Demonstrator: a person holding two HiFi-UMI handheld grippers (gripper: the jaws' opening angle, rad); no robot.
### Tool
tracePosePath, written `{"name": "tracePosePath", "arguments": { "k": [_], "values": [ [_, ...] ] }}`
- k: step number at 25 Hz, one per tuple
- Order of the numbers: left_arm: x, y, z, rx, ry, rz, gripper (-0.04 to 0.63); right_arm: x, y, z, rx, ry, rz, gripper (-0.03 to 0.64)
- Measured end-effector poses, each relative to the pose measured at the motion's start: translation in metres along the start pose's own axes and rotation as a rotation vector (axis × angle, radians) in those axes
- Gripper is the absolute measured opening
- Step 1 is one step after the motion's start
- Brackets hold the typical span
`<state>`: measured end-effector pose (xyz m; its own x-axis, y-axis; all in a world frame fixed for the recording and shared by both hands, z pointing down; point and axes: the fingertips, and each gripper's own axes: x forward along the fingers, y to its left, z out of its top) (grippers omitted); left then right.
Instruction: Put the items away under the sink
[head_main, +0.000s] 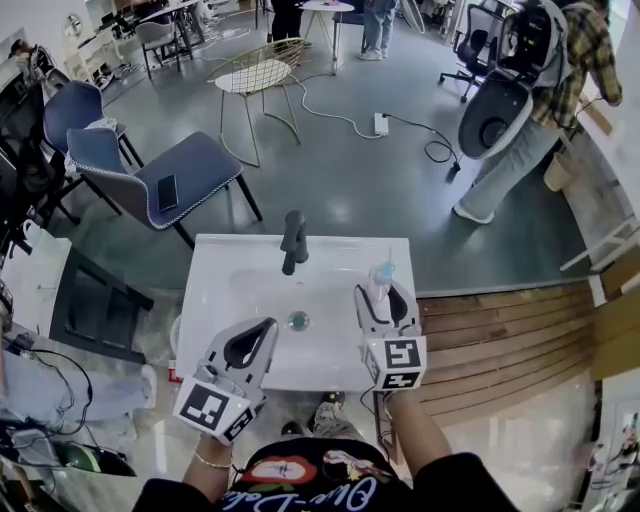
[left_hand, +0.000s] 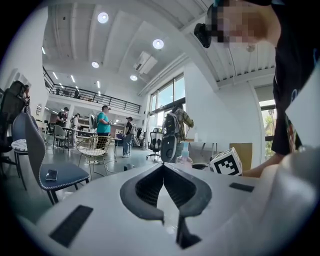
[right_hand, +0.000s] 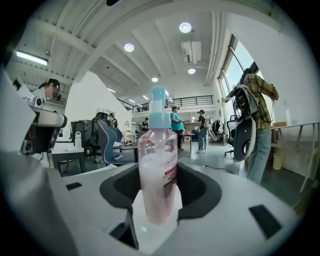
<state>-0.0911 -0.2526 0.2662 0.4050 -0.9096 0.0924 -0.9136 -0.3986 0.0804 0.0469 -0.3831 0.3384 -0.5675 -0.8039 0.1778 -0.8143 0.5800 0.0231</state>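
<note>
Open-plan office w/ grey floor, a strip of wood flooring at right. A white counter w/ sink moulded in sits at centre of the head view; black faucet stands at its back edge, drain in the basin in front of it. Beyond the counter: blue chair w/ a phone lying on the seat, a wire chair further back, and a person w/ backpack standing at right.

Left tool hangs over the counter's front-left part, left of the drain. In the left gripper view the left tool has its jaw tips brought together, nothing btwn them.

Right tool is over the counter's right side. Its jaws stand wide and clamp a pump bottle, one pad on each side. In the right gripper view the bottle is upright btwn the jaws of the right tool: clear body, pinkish liquid, red-print label, light-blue pump top. Its base seems to be just clear of the white surface, but the angle makes that hard to confirm.

The two tools are apart, drain roughly btwn them.
</note>
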Motion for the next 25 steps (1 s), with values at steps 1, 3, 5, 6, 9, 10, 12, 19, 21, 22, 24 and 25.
{"name": "tracePosePath", "arguments": {
  "k": [1, 3, 5, 6, 9, 10, 12, 19, 21, 22, 24, 25],
  "values": [
    [-0.002, -0.001, 0.0, 0.0, 0.0, -0.002, 0.009, -0.002, 0.001, 0.001, 0.0, -0.001, 0.0, 0.216],
    [-0.005, -0.004, -0.001, -0.002, -0.003, -0.008, 0.009, -0.006, 0.004, 0.001, -0.001, -0.001, -0.001, 0.216],
    [-0.009, -0.007, 0.0, -0.004, -0.01, -0.015, 0.009, -0.01, 0.006, 0.001, -0.001, -0.001, -0.001, 0.216],
    [-0.01, -0.007, 0.0, -0.004, -0.013, -0.018, 0.009, -0.012, 0.008, 0.002, -0.001, -0.002, 0.0, 0.216],
    [-0.015, -0.009, 0.0, -0.003, -0.017, -0.024, 0.009, -0.017, 0.012, 0.003, -0.002, -0.004, -0.001, 0.216],
    [-0.017, -0.009, 0.0, -0.004, -0.019, -0.027, 0.009, -0.019, 0.014, 0.004, -0.002, -0.005, -0.001, 0.217],
    [-0.019, -0.011, 0.001, -0.007, -0.022, -0.032, 0.009, -0.022, 0.017, 0.005, -0.003, -0.007, 0.001, 0.216],
    [-0.032, -0.02, 0.003, -0.007, -0.034, -0.055, 0.009, -0.04, 0.025, 0.01, 0.0, -0.009, -0.005, 0.216],
    [-0.038, -0.019, 0.004, -0.007, -0.038, -0.059, 0.009, -0.045, 0.03, 0.011, 0.003, -0.01, -0.005, 0.217],
    [-0.041, -0.019, 0.004, -0.006, -0.039, -0.061, 0.009, -0.047, 0.033, 0.011, 0.004, -0.01, -0.006, 0.216],
    [-0.046, -0.019, 0.004, -0.006, -0.04, -0.066, 0.009, -0.051, 0.038, 0.012, 0.005, -0.01, -0.007, 0.216],
    [-0.048, -0.019, 0.003, -0.005, -0.04, -0.069, 0.009, -0.053, 0.04, 0.012, 0.007, -0.012, -0.008, 0.216]
  ]
}}
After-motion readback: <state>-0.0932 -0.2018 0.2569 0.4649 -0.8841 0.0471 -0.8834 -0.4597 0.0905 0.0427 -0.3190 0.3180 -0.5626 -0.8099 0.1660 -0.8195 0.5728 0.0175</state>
